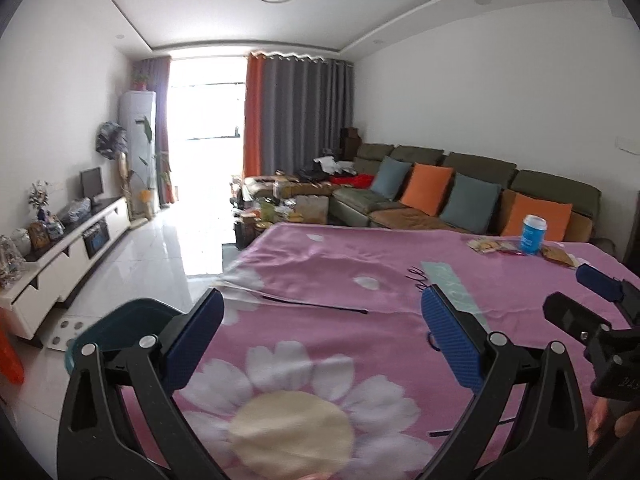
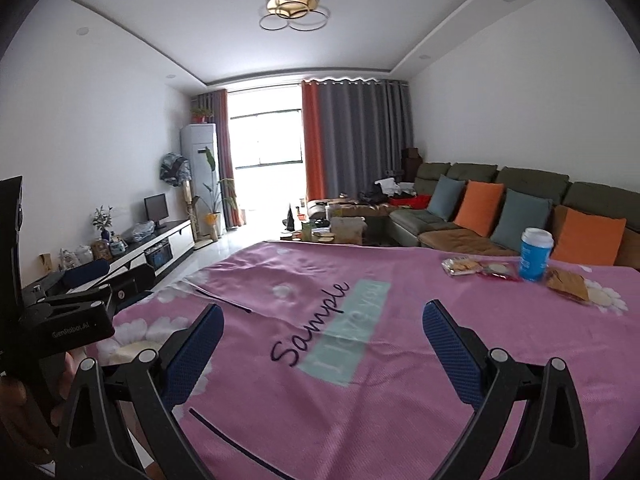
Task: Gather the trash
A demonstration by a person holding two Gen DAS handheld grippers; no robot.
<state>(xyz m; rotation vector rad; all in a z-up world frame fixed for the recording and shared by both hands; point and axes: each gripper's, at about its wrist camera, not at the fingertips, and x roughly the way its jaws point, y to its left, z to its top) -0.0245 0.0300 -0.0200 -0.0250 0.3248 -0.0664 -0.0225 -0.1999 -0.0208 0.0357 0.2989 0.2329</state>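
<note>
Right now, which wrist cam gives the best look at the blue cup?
Right wrist. The blue cup is larger and sharper there, standing upright on the pink cloth with its white lid plain and snack wrappers beside it. The left wrist view shows the same cup, smaller and farther off near the right edge.

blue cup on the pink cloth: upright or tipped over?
Upright. The blue cup stands on its base on the pink cloth, white lid on top, beside the snack wrappers. Full or empty: cannot tell.
</note>
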